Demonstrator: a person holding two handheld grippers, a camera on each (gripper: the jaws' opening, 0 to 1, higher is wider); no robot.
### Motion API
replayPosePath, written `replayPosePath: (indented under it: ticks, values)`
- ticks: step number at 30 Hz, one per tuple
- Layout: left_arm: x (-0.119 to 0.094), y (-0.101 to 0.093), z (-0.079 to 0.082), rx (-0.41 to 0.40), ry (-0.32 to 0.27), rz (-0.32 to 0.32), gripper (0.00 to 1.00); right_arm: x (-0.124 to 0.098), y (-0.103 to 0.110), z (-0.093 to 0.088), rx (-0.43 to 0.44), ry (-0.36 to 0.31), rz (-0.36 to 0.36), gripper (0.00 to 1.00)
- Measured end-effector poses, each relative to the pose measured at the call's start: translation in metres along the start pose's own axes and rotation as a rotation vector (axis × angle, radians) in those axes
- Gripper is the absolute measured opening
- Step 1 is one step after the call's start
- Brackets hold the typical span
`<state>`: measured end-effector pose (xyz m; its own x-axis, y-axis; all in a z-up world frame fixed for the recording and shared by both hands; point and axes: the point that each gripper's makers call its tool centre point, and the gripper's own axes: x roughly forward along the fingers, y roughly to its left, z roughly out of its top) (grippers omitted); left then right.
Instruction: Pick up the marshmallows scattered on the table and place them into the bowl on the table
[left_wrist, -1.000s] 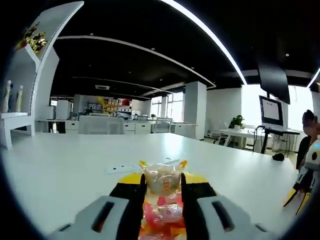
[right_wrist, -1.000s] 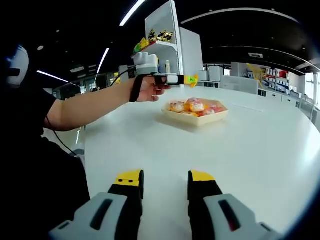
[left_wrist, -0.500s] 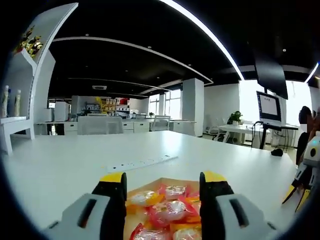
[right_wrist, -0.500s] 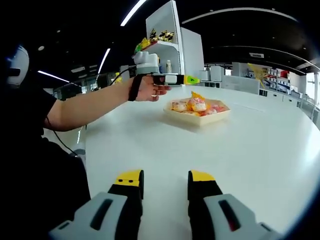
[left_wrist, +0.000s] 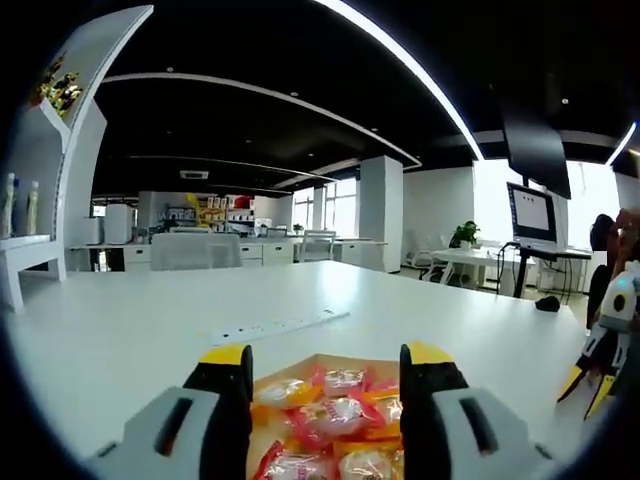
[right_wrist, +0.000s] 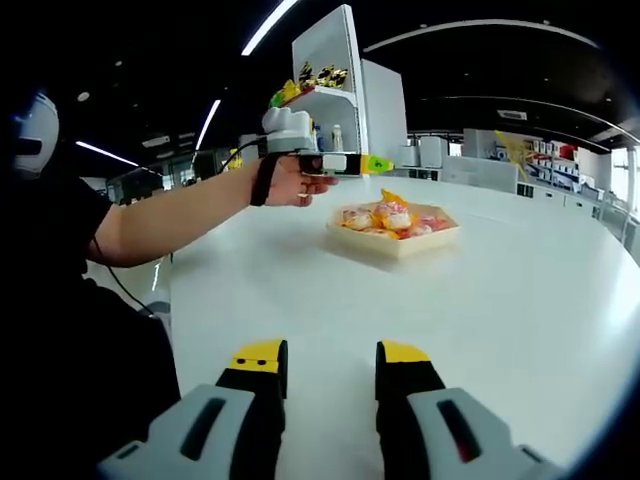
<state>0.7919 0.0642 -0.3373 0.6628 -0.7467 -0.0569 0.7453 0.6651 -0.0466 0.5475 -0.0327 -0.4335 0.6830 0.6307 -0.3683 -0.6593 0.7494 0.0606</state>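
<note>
In the left gripper view, my left gripper hangs open just above the cardboard-coloured bowl, with wrapped marshmallows piled below between its jaws. The right gripper view shows the same bowl with marshmallows across the white table, and the left gripper held by a hand just above its left rim. My right gripper stands open low over the near table, nothing between its jaws. The right gripper shows at the far right edge of the left gripper view.
A white power strip lies on the table beyond the bowl. A white shelf unit with bottles stands past the bowl. The person's arm reaches across the left of the table. Desks and a monitor stand far off.
The left gripper has opened and let its wrapped marshmallow drop onto the pile in the bowl. It has since drawn slightly back from the bowl. The right gripper has stayed put.
</note>
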Motion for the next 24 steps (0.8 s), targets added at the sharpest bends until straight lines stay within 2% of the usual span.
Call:
replayPosePath:
  ticks: [4, 14, 24]
  values:
    - [-0.010, -0.005, 0.004, 0.012, -0.001, -0.002, 0.59, 0.000, 0.001, 0.000, -0.002, 0.002, 0.000, 0.34]
    - [-0.030, 0.003, 0.016, 0.041, -0.002, -0.005, 0.61, -0.003, -0.003, 0.004, -0.003, -0.007, -0.013, 0.34]
    - [-0.056, 0.005, 0.017, 0.079, 0.029, -0.026, 0.61, -0.005, -0.005, 0.007, -0.003, -0.015, -0.024, 0.34]
